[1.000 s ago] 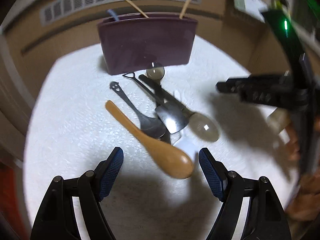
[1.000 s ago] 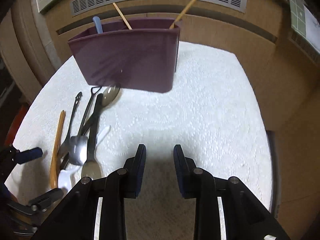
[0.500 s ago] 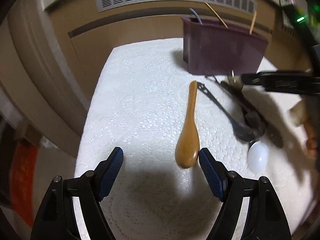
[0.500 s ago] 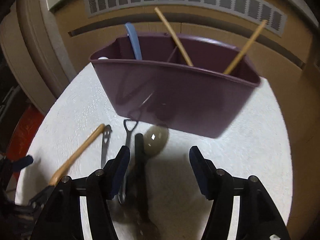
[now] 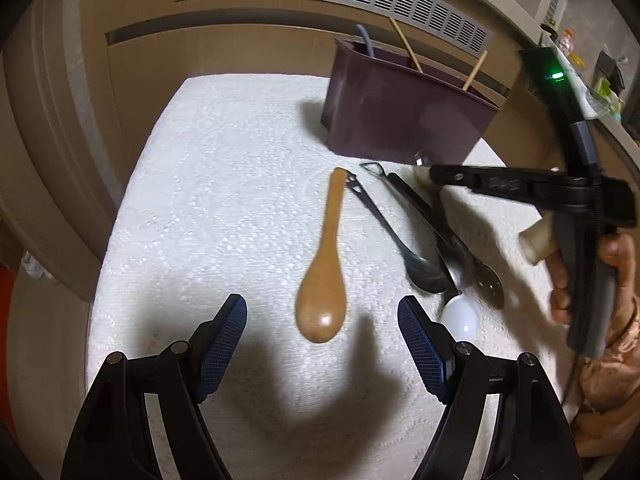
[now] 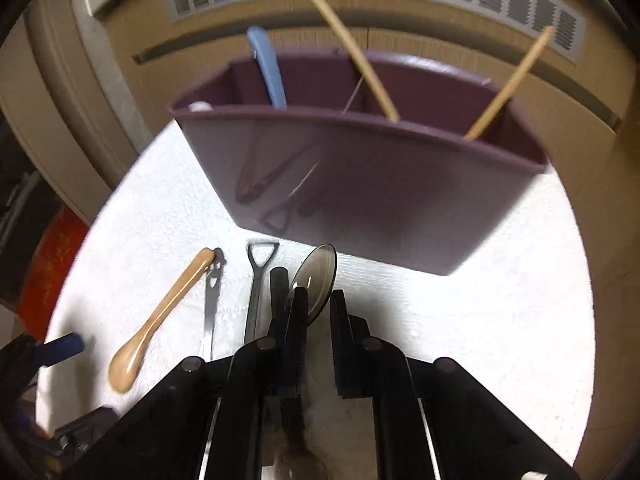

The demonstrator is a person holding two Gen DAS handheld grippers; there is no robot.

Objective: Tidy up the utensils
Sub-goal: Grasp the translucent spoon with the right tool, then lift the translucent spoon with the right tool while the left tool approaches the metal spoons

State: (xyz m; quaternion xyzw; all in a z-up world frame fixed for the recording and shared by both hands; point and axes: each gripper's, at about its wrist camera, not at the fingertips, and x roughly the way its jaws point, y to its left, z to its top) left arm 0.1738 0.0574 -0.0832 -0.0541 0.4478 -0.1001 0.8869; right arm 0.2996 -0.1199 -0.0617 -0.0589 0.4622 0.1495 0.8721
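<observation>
While its jaws close, the right hand-held gripper [image 6: 316, 300] straddles the grey spoon [image 6: 314, 280].

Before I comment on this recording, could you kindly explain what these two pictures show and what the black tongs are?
There is no robot here: a person holds a pair of hand-operated tongs in each hand, and each pair carries a wide-angle camera looking along its fingers. One picture is the view from the left tongs, which are open over a wooden spoon on the white cloth. To its right lie metal utensils and a white spoon. The other picture is from the right tongs, whose jaws have just been closing and appear to pinch a grey translucent spoon. Behind stands a purple caddy already holding a blue handle and wooden sticks.
</observation>
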